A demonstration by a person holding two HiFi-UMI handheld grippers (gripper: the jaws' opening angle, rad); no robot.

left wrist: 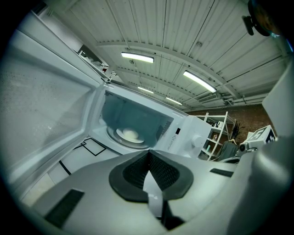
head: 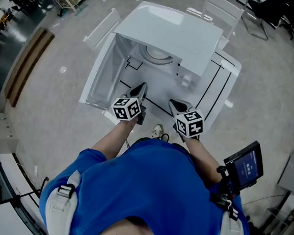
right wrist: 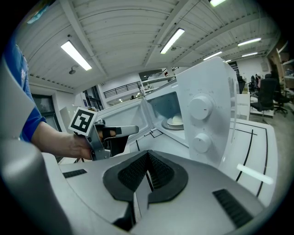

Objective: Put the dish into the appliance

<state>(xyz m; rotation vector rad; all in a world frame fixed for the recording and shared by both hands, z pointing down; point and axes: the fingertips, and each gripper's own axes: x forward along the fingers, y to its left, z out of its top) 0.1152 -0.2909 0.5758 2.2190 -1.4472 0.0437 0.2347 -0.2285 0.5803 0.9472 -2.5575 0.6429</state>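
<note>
A white microwave (head: 169, 34) stands on a white table (head: 221, 90) with its door (head: 103, 75) swung wide open to the left. Inside, a white dish (left wrist: 130, 135) holding something pale rests on the turntable; the dish (right wrist: 176, 120) also shows through the opening in the right gripper view. My left gripper (head: 139, 90) hangs in front of the open cavity, shut and empty, its tip (left wrist: 148, 153) well short of the dish. My right gripper (head: 177, 107) is beside it, in front of the control panel with two knobs (right wrist: 200, 108), also shut with nothing in it.
Black tape outlines (head: 211, 87) mark the table top. A small screen (head: 245, 166) sits by my right hip. A white chair (head: 223, 8) stands behind the table, a wooden board (head: 29, 63) lies on the floor at left, and shelving (left wrist: 216, 133) rises beyond the microwave.
</note>
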